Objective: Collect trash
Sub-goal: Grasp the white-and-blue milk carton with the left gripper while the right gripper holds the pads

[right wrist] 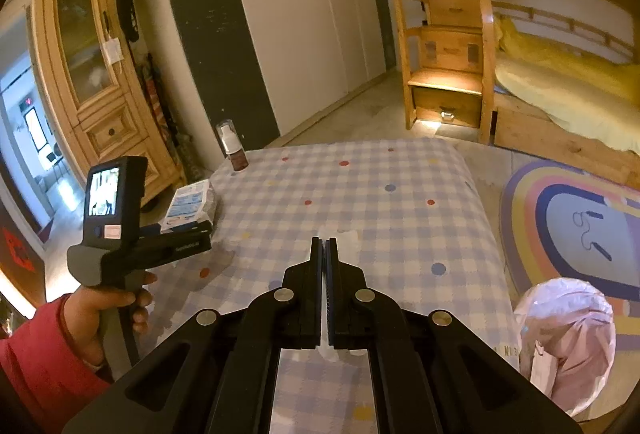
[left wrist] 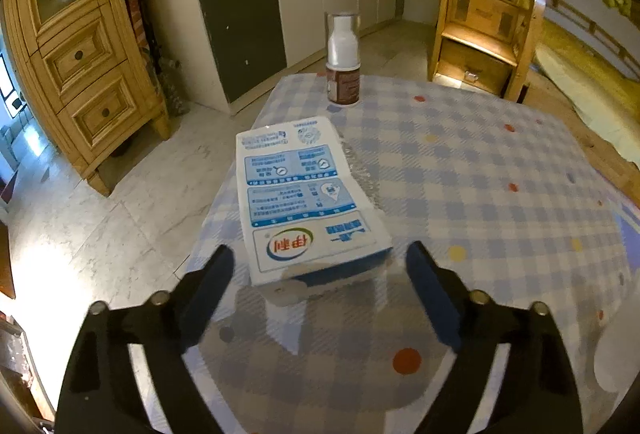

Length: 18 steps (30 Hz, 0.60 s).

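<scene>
A flattened white and blue milk carton point(left wrist: 304, 197) lies at the left edge of the checked tablecloth point(left wrist: 480, 193). My left gripper point(left wrist: 320, 266) is open, its fingers on either side of the carton's near end, just short of it. The carton also shows in the right wrist view point(right wrist: 192, 203), with the left gripper beside it. My right gripper point(right wrist: 325, 246) is shut above the table, and a white tissue point(right wrist: 346, 236) lies just behind its tips; whether it pinches the tissue I cannot tell. A small brown bottle with a clear cap point(left wrist: 342, 61) stands at the table's far edge.
A bin lined with a pink bag point(right wrist: 568, 342) stands on the floor right of the table. A wooden cabinet point(left wrist: 80, 73) is at the left, white wardrobes point(right wrist: 312, 33) behind, wooden bunk-bed steps point(right wrist: 448, 45) and a rug point(right wrist: 572, 226) at the right.
</scene>
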{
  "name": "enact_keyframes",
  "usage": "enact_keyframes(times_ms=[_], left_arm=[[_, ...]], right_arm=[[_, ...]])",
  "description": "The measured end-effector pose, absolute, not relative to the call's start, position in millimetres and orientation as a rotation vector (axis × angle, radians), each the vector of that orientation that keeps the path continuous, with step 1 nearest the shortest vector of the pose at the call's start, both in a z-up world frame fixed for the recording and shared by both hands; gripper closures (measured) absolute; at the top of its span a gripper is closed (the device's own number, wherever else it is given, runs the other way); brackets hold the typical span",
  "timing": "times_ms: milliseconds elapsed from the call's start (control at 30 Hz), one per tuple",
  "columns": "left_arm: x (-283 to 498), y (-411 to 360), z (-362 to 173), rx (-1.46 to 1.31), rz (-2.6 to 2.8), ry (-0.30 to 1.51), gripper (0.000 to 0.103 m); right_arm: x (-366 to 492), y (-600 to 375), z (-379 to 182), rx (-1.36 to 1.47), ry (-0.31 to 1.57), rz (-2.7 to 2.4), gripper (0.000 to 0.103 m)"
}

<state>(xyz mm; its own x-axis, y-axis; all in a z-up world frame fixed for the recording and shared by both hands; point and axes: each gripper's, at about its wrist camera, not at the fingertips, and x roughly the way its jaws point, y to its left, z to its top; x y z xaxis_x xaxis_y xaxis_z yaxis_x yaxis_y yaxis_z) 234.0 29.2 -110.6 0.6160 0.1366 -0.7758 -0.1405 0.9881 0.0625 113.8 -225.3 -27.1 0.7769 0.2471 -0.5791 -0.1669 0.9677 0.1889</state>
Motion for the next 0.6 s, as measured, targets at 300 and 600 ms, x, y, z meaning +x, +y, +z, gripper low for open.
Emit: enact_keyframes(times_ms=[300,600], left_arm=[[209,27,-96,-0.007,0.072,0.861,0.037],[122,-30,-51,0.034,-0.222,0.75,0.037]], right_arm=[[101,-234,-23,0.141,0.637,0.217,0.102],[73,-257,-12,0.185,0.6,0.192,0.102]])
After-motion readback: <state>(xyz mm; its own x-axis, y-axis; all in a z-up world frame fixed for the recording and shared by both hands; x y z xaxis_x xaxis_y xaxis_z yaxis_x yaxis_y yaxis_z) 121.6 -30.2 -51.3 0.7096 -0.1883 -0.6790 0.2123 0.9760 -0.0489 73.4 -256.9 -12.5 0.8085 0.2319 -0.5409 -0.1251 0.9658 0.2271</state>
